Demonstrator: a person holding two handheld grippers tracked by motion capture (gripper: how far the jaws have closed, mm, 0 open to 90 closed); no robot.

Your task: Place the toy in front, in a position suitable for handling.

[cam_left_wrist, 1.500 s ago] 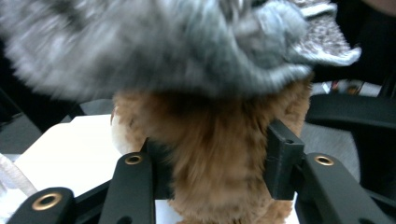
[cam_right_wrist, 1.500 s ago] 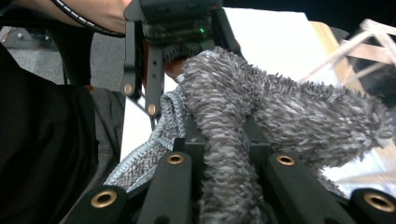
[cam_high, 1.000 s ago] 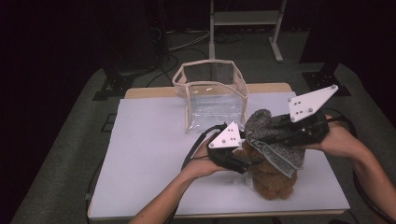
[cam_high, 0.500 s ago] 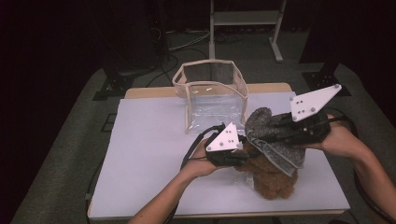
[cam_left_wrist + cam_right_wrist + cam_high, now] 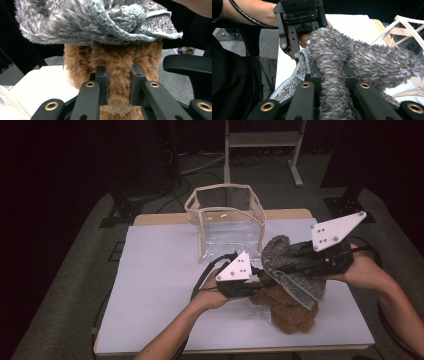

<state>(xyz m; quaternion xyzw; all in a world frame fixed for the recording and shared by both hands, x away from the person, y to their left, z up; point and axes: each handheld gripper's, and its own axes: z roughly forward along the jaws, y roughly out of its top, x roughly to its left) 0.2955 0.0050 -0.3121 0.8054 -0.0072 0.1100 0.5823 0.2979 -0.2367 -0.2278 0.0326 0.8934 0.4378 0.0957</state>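
Hands are working over a white table (image 5: pixel 165 285), each one holding a gripper. The left gripper (image 5: pixel 119 87) has just been closing, and its jaws are now clamping brown fur of the plush toy (image 5: pixel 112 62) between them; in the high view this left gripper (image 5: pixel 257 287) is reaching in from the left against the toy (image 5: pixel 290 312), which is sitting on the near right part of the table. The right gripper (image 5: pixel 331 82) is pinching a fold of the grey knitted hat (image 5: pixel 362 60), with the fuzzy fabric squeezed tight between its jaws. In the high view the right gripper (image 5: pixel 295 265) is coming in from the right and holding the hat (image 5: pixel 287 265) directly over the top of the toy, the hat resting on the brown fur and covering its upper part. A clear bag with a beige rim (image 5: pixel 225 222) is standing open just behind the hat, toward the far edge of the table. The person's forearms are entering from the bottom of the high view.
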